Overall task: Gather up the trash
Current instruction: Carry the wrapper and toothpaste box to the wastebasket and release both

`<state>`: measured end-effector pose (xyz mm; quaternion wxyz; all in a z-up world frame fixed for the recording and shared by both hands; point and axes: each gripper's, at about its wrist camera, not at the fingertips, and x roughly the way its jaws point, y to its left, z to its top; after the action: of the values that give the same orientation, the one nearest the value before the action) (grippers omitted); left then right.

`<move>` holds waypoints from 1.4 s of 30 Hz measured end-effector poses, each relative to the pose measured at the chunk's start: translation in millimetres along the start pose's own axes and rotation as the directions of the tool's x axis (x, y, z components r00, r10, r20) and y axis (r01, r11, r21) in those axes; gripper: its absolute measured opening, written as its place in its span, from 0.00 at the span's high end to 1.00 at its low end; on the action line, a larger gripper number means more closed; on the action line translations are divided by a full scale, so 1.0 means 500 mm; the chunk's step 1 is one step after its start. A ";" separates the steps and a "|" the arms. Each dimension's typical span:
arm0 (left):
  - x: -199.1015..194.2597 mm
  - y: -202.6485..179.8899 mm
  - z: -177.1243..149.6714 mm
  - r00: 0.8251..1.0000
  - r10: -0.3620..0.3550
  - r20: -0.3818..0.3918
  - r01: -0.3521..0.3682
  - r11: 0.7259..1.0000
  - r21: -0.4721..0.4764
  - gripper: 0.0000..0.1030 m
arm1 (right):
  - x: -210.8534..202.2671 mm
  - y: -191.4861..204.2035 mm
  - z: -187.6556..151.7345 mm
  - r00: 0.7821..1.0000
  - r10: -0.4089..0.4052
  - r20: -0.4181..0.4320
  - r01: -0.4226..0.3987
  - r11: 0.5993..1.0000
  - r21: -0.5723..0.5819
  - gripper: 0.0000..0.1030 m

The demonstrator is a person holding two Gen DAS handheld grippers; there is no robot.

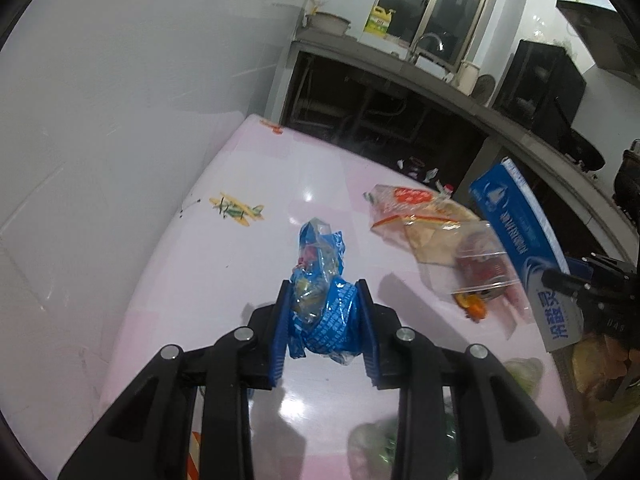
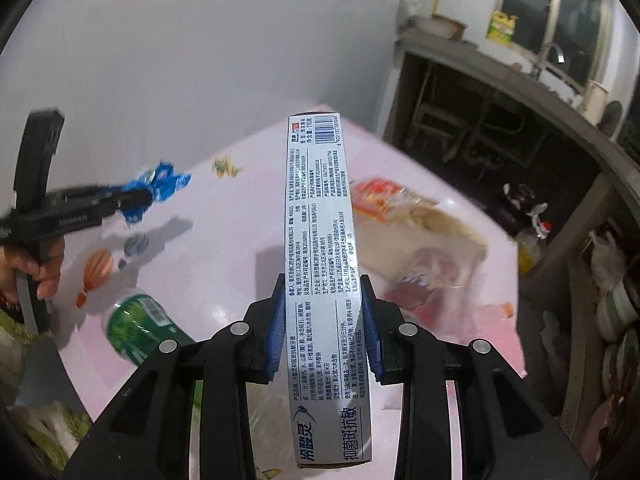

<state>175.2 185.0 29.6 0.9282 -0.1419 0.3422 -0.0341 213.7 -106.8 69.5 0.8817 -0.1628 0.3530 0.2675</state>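
My left gripper (image 1: 323, 285) is shut on a crumpled blue plastic wrapper (image 1: 322, 276), held above the pink table (image 1: 248, 208). The same wrapper (image 2: 160, 186) shows in the right wrist view at the left, in that gripper (image 2: 138, 200), with a person's hand on its handle. My right gripper (image 2: 323, 280) is shut on a long grey toothpaste box (image 2: 320, 216) that sticks out forward and upward over the table (image 2: 224, 264). From the left wrist, the box (image 1: 516, 224) shows blue at the right edge, with the right gripper (image 1: 554, 280) on it.
Clear plastic bags with orange and red print (image 1: 436, 236) lie on the table's right part (image 2: 416, 236). A green-labelled bottle (image 2: 140, 324) lies near the front left. Beyond the table's far edge runs a dark counter with a sink (image 1: 428, 56). A white wall (image 1: 140, 80) borders the left.
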 end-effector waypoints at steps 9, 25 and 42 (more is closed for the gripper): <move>-0.070 -0.056 0.013 0.994 -0.095 0.045 0.094 0.995 0.024 0.71 | -0.148 -0.045 -0.041 0.989 -0.047 0.137 0.028 0.990 0.136 0.69; -0.100 -0.231 -0.015 0.961 -0.275 -0.005 0.272 0.948 0.166 0.71 | -0.286 -0.089 -0.235 0.974 -0.165 0.155 0.083 0.897 0.433 0.69; -0.049 -0.529 -0.080 0.865 -0.462 -0.195 0.501 0.809 0.307 0.71 | -0.386 -0.148 -0.436 0.958 -0.268 0.105 0.122 0.708 0.695 0.69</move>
<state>139.7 -74.2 91.6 0.8788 -0.0555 0.3345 -0.3359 23.2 -338.9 61.6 0.9334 0.1629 0.3173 0.0390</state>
